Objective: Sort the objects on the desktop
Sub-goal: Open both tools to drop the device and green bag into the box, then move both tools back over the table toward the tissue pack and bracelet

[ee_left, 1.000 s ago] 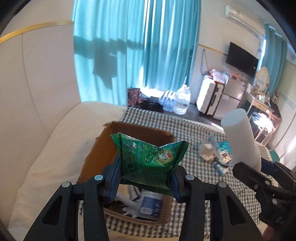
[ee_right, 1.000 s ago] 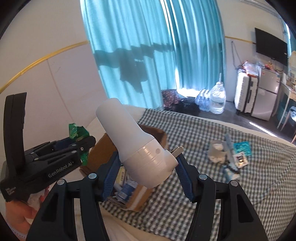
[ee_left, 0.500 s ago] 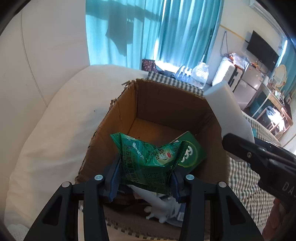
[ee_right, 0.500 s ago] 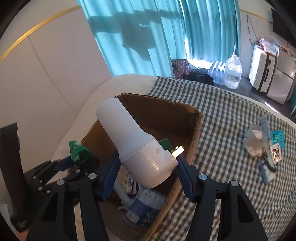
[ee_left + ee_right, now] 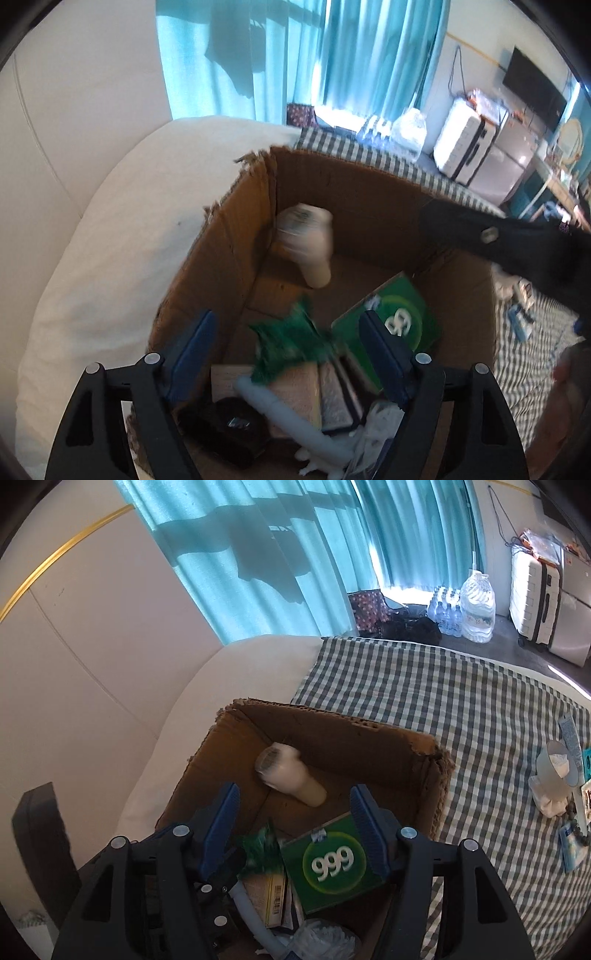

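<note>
A brown cardboard box (image 5: 373, 192) (image 5: 332, 731) stands on the checked cloth. Both grippers hover over it. My left gripper (image 5: 286, 343) is open and empty; the green snack packet (image 5: 291, 343) (image 5: 260, 849), blurred, is in the box just below its fingers. My right gripper (image 5: 293, 825) is open and empty; the white cylinder (image 5: 290, 777) (image 5: 308, 245), blurred, lies against the box's far left corner. A green "999" box (image 5: 332, 860) (image 5: 395, 321) leans inside among other packets.
A white cushion (image 5: 110, 240) lies left of the box. On the checked cloth (image 5: 480, 720) at the right lie a clear cup with tissue (image 5: 557, 771) and small blue packets (image 5: 570, 845). The right gripper's body (image 5: 517, 240) crosses the left wrist view.
Both grippers opened. The green packet dropped from the left one into the box. The white cylinder left the right one and fell to the box's far corner.
</note>
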The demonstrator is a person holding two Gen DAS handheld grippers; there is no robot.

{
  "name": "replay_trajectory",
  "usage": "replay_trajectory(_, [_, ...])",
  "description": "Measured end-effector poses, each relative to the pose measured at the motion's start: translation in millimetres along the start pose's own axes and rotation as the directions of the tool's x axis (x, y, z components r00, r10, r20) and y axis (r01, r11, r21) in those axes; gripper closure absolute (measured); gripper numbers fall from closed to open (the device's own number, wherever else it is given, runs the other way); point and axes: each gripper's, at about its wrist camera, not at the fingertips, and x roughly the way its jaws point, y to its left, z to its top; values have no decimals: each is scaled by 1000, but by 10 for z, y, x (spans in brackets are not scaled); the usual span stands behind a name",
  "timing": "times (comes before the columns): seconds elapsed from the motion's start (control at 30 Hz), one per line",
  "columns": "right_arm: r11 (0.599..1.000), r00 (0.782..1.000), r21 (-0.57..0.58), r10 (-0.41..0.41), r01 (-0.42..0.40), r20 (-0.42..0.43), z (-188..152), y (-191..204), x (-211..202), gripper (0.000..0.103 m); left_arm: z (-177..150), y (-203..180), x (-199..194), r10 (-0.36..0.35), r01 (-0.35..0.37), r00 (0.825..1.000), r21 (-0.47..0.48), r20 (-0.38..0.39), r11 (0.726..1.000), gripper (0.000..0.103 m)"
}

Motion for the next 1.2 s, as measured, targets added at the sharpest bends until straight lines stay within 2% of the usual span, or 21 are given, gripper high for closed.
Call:
replay_trajectory(0.2, [999, 998, 36, -36, 34, 52, -239, -241, -456, 41, -231, -38, -222, -13, 13, 1000, -9, 5, 1000, 17])
replay_trajectory(0.43, [990, 982, 66, -135, 128, 134, -582, -467, -1230, 41, -361, -334, -654, -35, 35, 998, 11, 52, 999, 10])
replay_trajectory(0.67, [977, 954, 59, -214, 206, 211, -958, -502, -1977, 41, -485, -845, -1184, -66, 57, 988, 69, 141, 996, 1])
replay_trajectory(0.87, [963, 924, 78, -268, 257, 272, -1330, -631, -2506, 38, -601, -1280, -1552, -88, 68, 978, 110, 189, 992, 0])
replay_trajectory(1.03, [956, 907, 136, -290, 260, 305, -1591, -921, -2886, 38, -702, -1583, -1691, -90, 63, 973, 132, 213, 989, 0])
replay_trajectory(1.2, [941, 891, 217, -319, 259, 324, -1781, -1297, -3146, 38, -821, -1878, -1602, -112, 87, 976, 134, 187, 987, 0])
